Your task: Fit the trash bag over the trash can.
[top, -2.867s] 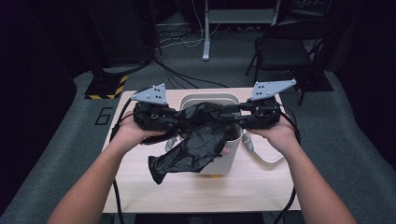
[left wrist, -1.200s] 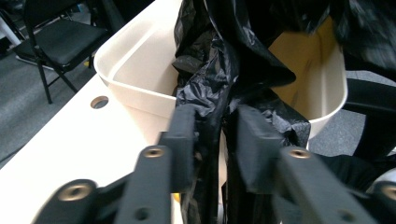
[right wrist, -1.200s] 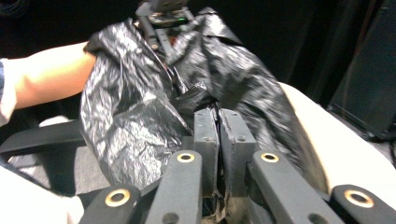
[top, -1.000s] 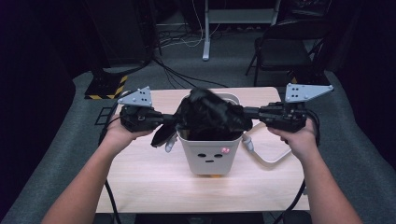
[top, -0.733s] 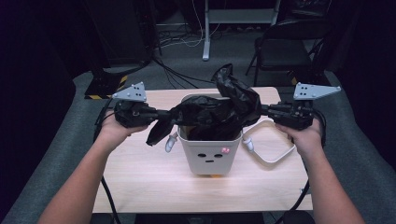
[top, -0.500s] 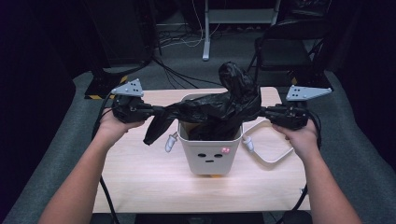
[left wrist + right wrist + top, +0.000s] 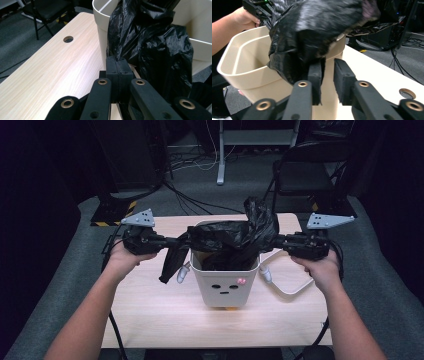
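Dark room all round, with grey carpet on the floor, a black folding chair (image 7: 305, 170) well behind the bin and a tangle of cables (image 7: 200, 160) on the floor past the table's far edge. Closer in there's a light wooden table (image 7: 150, 310) with a round cable hole showing in both gripper views.

Everything sits around the cream bin (image 7: 225, 282) in the middle of the table; it has a little face on its front. A black bin bag (image 7: 232, 237) is draped over the bin's mouth, part of it bunched up above the far right corner of the rim and a long flap hanging down outside the bin's left wall. From the right gripper view you can see the bin's inside is still mostly bare cream plastic, so the bag isn't down in it. A white cable (image 7: 287, 287) loops on the table just right of the bin.

The left gripper (image 7: 172, 241) is at the bin's left rim, jaws clamped together on the bag's edge; the left gripper view shows the two pads pressed tight with plastic pinched in. The right gripper (image 7: 274, 240) is at the bin's right rim. Its jaws have just been opening, there's a clear gap between the pads, and the bag hangs over the left pad rather than being squeezed.
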`<state>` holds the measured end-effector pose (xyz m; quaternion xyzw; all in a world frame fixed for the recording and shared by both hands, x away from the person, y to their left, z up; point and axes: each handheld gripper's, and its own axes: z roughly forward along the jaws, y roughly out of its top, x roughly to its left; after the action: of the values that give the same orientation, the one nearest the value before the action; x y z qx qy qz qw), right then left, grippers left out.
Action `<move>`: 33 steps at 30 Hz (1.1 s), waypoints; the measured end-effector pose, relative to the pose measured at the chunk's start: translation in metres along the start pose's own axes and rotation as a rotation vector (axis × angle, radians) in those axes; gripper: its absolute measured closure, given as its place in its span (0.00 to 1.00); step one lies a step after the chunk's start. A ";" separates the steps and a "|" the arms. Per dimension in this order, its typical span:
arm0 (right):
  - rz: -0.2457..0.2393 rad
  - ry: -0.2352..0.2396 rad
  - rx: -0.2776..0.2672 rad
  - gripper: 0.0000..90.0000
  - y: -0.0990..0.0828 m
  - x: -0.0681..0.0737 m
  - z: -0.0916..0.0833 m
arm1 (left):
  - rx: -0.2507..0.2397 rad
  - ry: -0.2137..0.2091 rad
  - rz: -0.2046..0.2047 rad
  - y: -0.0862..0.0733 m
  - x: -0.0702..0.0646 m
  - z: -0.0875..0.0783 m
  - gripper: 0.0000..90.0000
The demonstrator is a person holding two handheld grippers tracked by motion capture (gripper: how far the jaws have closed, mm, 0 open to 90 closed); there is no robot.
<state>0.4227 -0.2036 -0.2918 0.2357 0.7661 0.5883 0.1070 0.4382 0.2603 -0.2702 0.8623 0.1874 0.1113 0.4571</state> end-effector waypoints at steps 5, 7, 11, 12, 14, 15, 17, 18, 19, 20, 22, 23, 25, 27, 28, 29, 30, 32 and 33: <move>-0.013 -0.027 -0.002 0.74 0.004 0.003 -0.013 | -0.008 -0.004 0.005 0.000 -0.003 -0.004 0.99; -0.018 -0.041 -0.009 0.73 0.005 0.004 -0.020 | -0.014 -0.002 0.008 0.000 -0.003 -0.006 0.99; -0.024 -0.067 -0.033 0.66 0.013 0.008 -0.039 | -0.018 0.000 0.008 0.000 -0.004 -0.009 0.99; -0.024 -0.067 -0.033 0.66 0.013 0.008 -0.039 | -0.018 0.000 0.008 0.000 -0.004 -0.009 0.99; -0.030 -0.066 -0.043 0.63 0.017 0.011 -0.043 | -0.018 -0.001 0.008 0.001 -0.005 -0.009 0.99; -0.044 -0.064 -0.056 0.61 0.024 0.018 -0.047 | -0.020 -0.003 0.011 0.002 -0.006 -0.010 0.98; -0.064 -0.057 -0.067 0.58 0.032 0.024 -0.050 | -0.017 -0.004 0.017 0.003 -0.008 -0.010 0.98; -0.067 -0.053 -0.071 0.57 0.035 0.027 -0.051 | -0.014 -0.003 0.024 0.004 -0.008 -0.010 0.98; -0.067 -0.053 -0.071 0.57 0.035 0.027 -0.051 | -0.015 -0.005 0.024 0.004 -0.009 -0.010 0.98; -0.091 -0.043 -0.080 0.56 0.042 0.034 -0.051 | -0.015 -0.005 0.027 0.005 -0.009 -0.010 0.98; -0.105 -0.033 -0.079 0.55 0.048 0.041 -0.050 | -0.010 -0.007 0.037 0.007 -0.010 -0.010 0.98; -0.112 -0.030 -0.075 0.54 0.051 0.044 -0.048 | -0.010 -0.007 0.037 0.007 -0.011 -0.010 0.98; -0.123 -0.027 -0.072 0.53 0.053 0.046 -0.046 | -0.013 -0.005 0.041 0.008 -0.011 -0.010 0.98; -0.137 -0.030 -0.059 0.50 0.057 0.051 -0.039 | -0.016 -0.005 0.038 0.008 -0.011 -0.010 0.98; -0.141 -0.032 -0.057 0.48 0.058 0.051 -0.036 | -0.018 -0.005 0.042 0.009 -0.012 -0.011 0.98; -0.139 -0.040 -0.049 0.45 0.061 0.052 -0.028 | -0.017 -0.005 0.045 0.010 -0.012 -0.011 0.98; -0.133 -0.040 -0.041 0.45 0.061 0.052 -0.025 | -0.018 -0.006 0.045 0.010 -0.013 -0.010 0.98; -0.125 -0.031 -0.010 0.48 0.060 0.050 -0.015 | -0.015 -0.007 0.048 0.011 -0.013 -0.009 0.98; -0.127 -0.027 0.016 0.54 0.058 0.049 -0.010 | -0.015 -0.007 0.048 0.011 -0.013 -0.009 0.98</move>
<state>0.3894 -0.1770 -0.2286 0.1952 0.7826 0.5710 0.1528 0.4254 0.2564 -0.2563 0.8634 0.1645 0.1207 0.4613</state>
